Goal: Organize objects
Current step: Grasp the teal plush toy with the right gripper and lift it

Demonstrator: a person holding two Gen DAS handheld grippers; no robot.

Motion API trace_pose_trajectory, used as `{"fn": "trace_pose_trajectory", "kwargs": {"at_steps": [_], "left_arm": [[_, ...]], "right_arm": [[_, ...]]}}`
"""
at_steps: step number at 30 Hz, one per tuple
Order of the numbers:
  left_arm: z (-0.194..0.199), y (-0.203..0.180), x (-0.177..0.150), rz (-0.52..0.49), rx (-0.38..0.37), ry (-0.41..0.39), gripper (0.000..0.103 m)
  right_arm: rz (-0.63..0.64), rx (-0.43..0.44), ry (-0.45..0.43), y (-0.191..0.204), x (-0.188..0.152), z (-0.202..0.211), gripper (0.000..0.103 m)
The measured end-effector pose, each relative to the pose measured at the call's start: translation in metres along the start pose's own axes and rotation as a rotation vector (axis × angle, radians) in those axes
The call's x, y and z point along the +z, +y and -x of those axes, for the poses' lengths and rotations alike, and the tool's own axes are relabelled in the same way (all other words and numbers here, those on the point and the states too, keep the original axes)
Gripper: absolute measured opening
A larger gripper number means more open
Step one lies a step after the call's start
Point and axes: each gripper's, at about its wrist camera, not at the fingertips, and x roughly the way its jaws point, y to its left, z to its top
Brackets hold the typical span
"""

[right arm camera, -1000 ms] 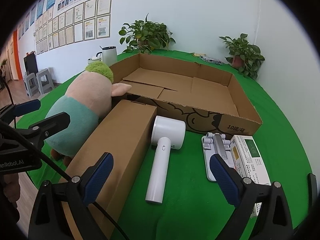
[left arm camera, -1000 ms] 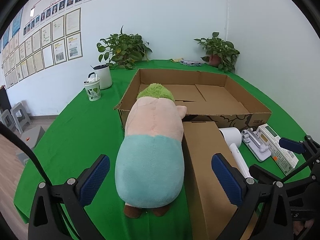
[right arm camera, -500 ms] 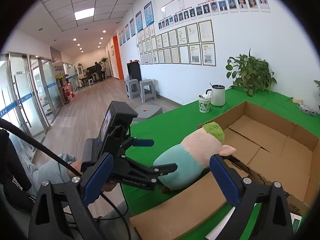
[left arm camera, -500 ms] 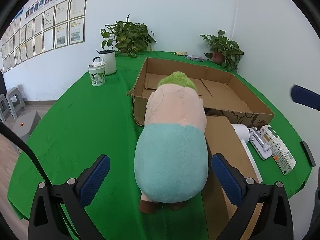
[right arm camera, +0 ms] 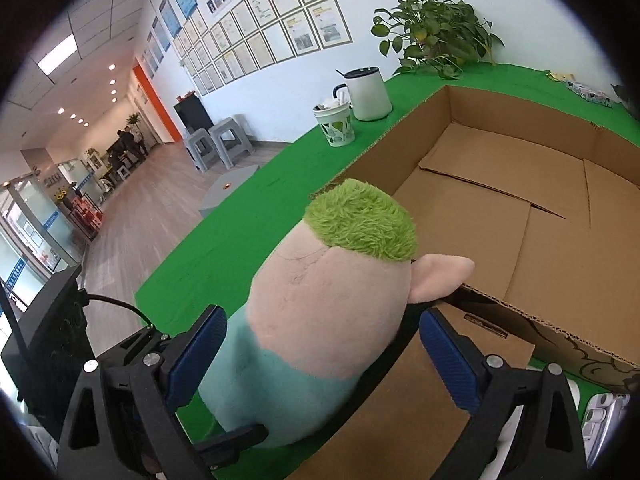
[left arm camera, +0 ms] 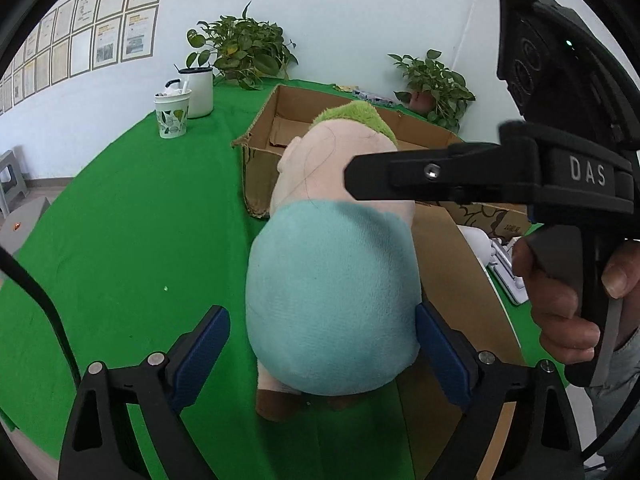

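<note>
Plush toy (left arm camera: 332,300) between left gripper (left arm camera: 320,356) fingers (left arm camera: 202,354) — right one touching.

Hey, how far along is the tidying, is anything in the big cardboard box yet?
Nothing packed: the cardboard box looks empty. In hand: the plush toy sits between the jaws of both the left gripper, which have just been closing, and the right gripper, neither yet clamped. Left, probably: lifting it in, then the long carton.

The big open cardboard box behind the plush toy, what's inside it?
The big open cardboard box shows only its bare brown floor flaps. The plush toy's green-haired head hides the near corner, so that spot can't be checked.
</note>
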Motion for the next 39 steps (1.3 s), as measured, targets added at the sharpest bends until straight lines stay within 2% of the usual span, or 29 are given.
{"fn": "trace_pose_trajectory", "kwargs": {"at_steps": [3,6,13,20,24,29,39], "left_arm": [[-0.006,-0.006,-0.004,-0.005,-0.009,0.008,0.084],[-0.008,-0.011,-0.006,-0.048,0.017,-0.003,0.079],[-0.008,-0.015,-0.004,-0.062,0.035,0.011,0.067],[-0.010,-0.023,0.001,-0.080,0.083,0.008,0.060],[-0.001,-0.026,0.005,-0.072,0.089,-0.014,0.058],[0.017,-0.046,0.016,-0.109,0.139,-0.088,0.058],[0.053,-0.081,0.085,-0.208,0.137,-0.288,0.057]], "right_arm": [[-0.010,-0.017,0.030,0.007,0.000,-0.013,0.097],[0.000,-0.108,0.051,0.017,-0.003,-0.022,0.098],[-0.050,-0.203,0.101,0.019,0.003,-0.040,0.099],[-0.101,-0.185,0.102,0.012,0.000,-0.042,0.096],[-0.120,-0.156,0.089,0.012,-0.004,-0.035,0.089],[-0.136,-0.105,0.018,0.017,-0.002,-0.013,0.084],[-0.027,-0.188,-0.250,0.049,0.045,0.077,0.079]]}}
